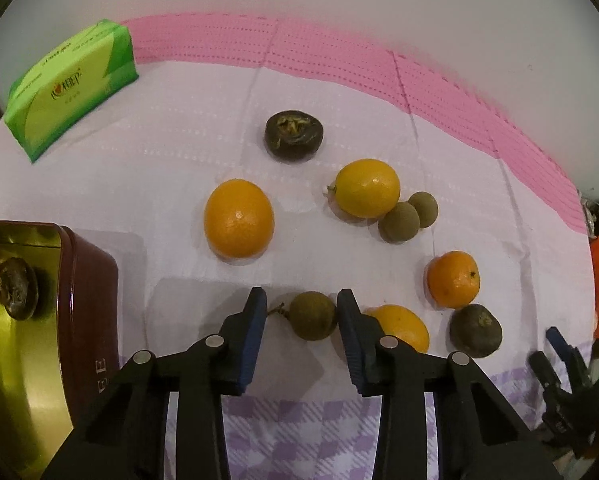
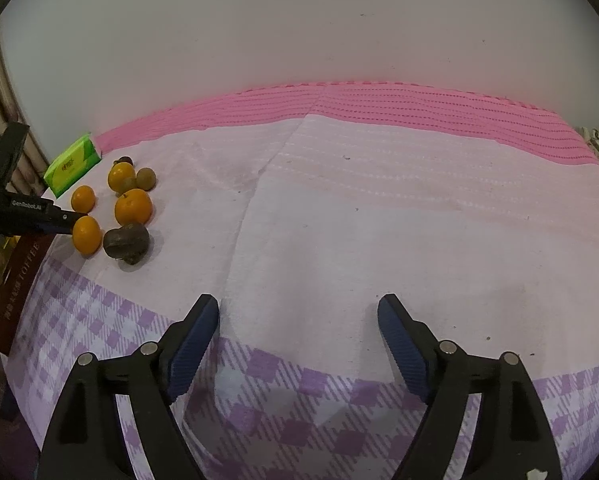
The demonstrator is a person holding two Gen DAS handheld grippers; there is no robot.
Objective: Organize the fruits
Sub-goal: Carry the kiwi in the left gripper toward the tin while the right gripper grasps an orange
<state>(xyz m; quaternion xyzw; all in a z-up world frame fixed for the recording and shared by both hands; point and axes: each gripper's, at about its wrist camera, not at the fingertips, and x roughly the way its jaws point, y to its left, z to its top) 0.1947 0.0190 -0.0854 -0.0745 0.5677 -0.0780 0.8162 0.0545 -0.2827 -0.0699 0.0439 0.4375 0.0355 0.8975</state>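
- A small brown-green fruit [image 1: 312, 315], stem pointing left, is lying on the cloth-covered worktop [image 1: 179, 152] between the fingers [image 1: 255, 332] of the left gripper [image 1: 302, 298]; the right finger is touching or nearly touching it, the left finger is standing apart, so the fingers are apart and not yet clamping.
- The step in hand appears to be picking this fruit; the next move calls for closing squarely on it without nudging the orange fruit [image 1: 403, 326] just beside it.
- The open tin [image 1: 87, 280] at left is already holding a dark fruit and an orange one, and is the likely destination.
- Other fruits are lying scattered farther out, with a green tissue pack [image 1: 71, 84] beyond.
- The right gripper [image 2: 298, 306] is hovering over bare cloth, well apart from the fruits, fingers wide apart and holding nothing.
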